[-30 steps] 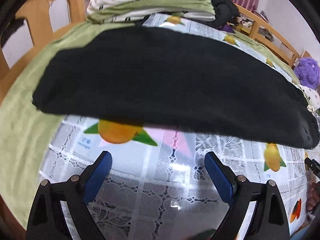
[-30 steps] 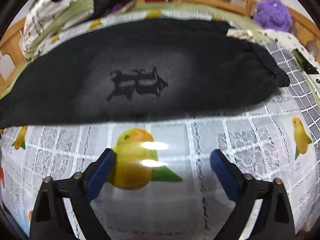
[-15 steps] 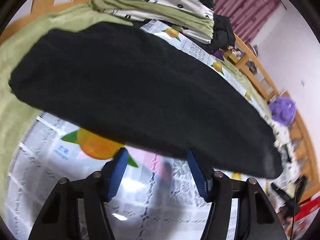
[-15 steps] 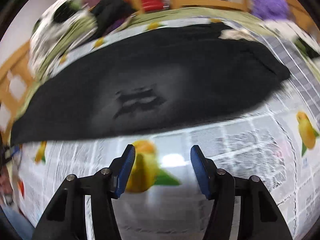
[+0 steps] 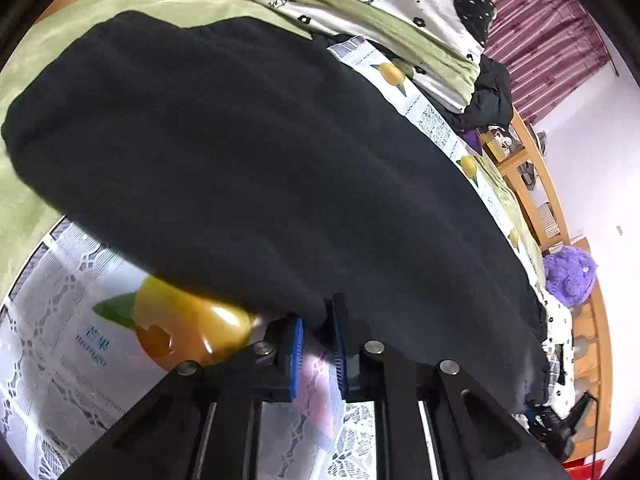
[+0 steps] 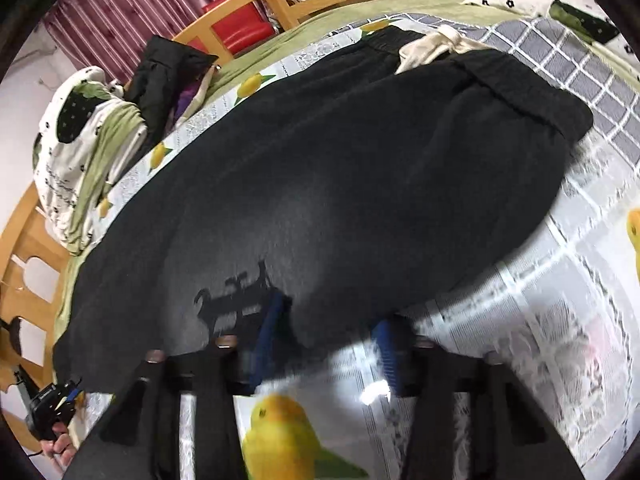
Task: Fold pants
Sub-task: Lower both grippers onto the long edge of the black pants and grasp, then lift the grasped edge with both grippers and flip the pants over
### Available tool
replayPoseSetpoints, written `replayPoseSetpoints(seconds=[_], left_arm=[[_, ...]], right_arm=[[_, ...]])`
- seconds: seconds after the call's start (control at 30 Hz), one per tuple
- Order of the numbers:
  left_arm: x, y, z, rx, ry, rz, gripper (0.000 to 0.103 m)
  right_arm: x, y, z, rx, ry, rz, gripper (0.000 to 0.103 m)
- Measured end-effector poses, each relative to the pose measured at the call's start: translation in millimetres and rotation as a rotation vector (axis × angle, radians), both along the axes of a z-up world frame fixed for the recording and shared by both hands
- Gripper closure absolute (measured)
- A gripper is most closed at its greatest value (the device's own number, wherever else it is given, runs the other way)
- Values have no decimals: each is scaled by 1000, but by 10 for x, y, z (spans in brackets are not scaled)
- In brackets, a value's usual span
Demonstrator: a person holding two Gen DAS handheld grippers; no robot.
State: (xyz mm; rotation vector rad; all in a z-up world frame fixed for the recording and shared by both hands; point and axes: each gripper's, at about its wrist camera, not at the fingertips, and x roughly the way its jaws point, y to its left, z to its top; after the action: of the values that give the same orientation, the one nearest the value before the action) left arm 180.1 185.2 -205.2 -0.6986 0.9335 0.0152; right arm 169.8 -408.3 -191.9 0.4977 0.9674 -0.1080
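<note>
Fruit-print cloth (image 5: 56,364) on bed carries black pants (image 5: 248,152), laid lengthwise, not yet folded across. Left gripper (image 5: 318,344) pinches near hem; right gripper (image 6: 324,344) fingers closing on near hem
</note>
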Motion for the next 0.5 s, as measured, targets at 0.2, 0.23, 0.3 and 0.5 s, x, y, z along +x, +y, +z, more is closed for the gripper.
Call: replayPoseSetpoints(seconds=[0.2,0.23,0.3,0.5], left_arm=[[84,-65,531,115,-127,-66,94],[142,-66,644,128,-150,-71,94],[263,-51,786,127,-182,-69,94],[825,-133,1144,237,-277,-65,94]], right_arm=[[137,96,303,-56,-52,22,85],[125,84,383,-60,-78,29,86],[153,55,560,-46,-130,44,86],[689,93,933,-70,-206,90,87]])
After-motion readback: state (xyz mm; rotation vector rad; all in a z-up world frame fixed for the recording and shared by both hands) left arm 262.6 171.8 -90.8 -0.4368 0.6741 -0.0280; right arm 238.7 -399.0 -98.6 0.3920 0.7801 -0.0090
